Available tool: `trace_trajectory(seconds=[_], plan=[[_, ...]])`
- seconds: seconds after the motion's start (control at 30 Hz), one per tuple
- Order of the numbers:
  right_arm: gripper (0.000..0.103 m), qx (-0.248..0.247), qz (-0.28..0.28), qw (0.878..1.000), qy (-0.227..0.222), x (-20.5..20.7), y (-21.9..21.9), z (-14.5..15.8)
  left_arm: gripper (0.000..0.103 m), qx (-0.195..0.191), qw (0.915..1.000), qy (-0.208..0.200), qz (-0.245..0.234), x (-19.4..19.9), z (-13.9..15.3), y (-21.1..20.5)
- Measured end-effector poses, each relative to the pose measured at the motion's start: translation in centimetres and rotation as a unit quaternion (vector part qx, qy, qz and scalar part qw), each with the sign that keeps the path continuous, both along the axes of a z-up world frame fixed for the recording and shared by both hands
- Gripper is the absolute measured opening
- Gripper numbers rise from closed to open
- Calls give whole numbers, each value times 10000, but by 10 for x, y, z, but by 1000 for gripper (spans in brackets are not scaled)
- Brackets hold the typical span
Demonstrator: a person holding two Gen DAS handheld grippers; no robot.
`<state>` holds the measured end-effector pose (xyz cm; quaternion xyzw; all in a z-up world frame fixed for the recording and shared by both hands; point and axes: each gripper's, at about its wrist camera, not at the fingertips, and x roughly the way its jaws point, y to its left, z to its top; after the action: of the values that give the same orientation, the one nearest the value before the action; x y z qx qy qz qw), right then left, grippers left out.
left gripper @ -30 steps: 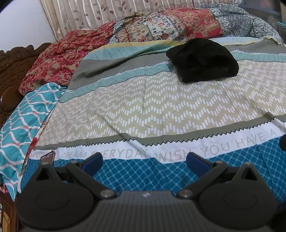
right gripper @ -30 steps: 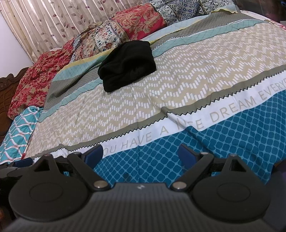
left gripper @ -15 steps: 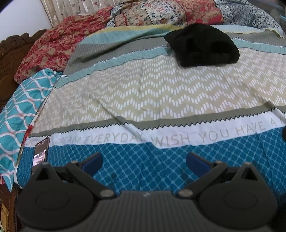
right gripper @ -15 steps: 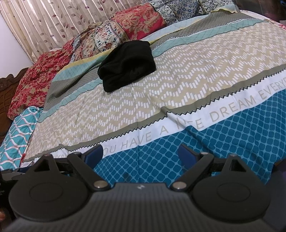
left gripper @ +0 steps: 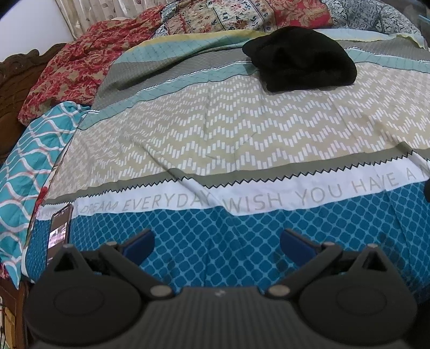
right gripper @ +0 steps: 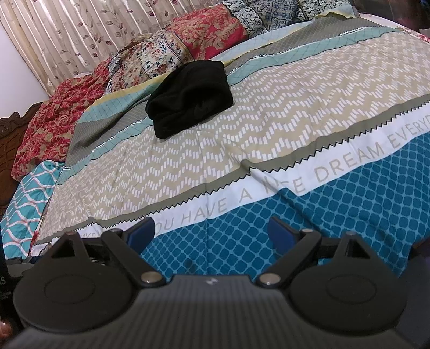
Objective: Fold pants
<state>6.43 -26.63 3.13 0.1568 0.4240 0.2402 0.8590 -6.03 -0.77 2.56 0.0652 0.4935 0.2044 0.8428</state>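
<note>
Black pants (left gripper: pixel 301 57) lie in a bunched heap far back on the patterned bedspread (left gripper: pixel 215 128); the right wrist view shows the same heap (right gripper: pixel 189 98) at upper middle. My left gripper (left gripper: pixel 216 244) hovers open over the blue near band of the spread, well short of the pants. My right gripper (right gripper: pixel 212 233) is open too, over the same blue band, with nothing between its blue pads.
A phone (left gripper: pixel 59 232) lies on the spread's near left edge. Floral quilts (left gripper: pixel 242 13) are piled along the back, a teal wavy blanket (left gripper: pixel 27 166) hangs at the left beside a carved wooden headboard (left gripper: pixel 10 69). Curtains (right gripper: pixel 80 35) stand behind.
The left wrist view has tilted down and edged forward, so the pants sit higher in frame and the phone has come into sight. The right gripper has barely moved.
</note>
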Motion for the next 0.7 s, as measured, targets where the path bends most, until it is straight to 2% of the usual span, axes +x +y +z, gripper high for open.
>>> trace_trajectory(seconds=[0.7], plan=[[93,9,0,10000,-15,0,0,1,103,139,9998,98,-60,0,-4,-3]])
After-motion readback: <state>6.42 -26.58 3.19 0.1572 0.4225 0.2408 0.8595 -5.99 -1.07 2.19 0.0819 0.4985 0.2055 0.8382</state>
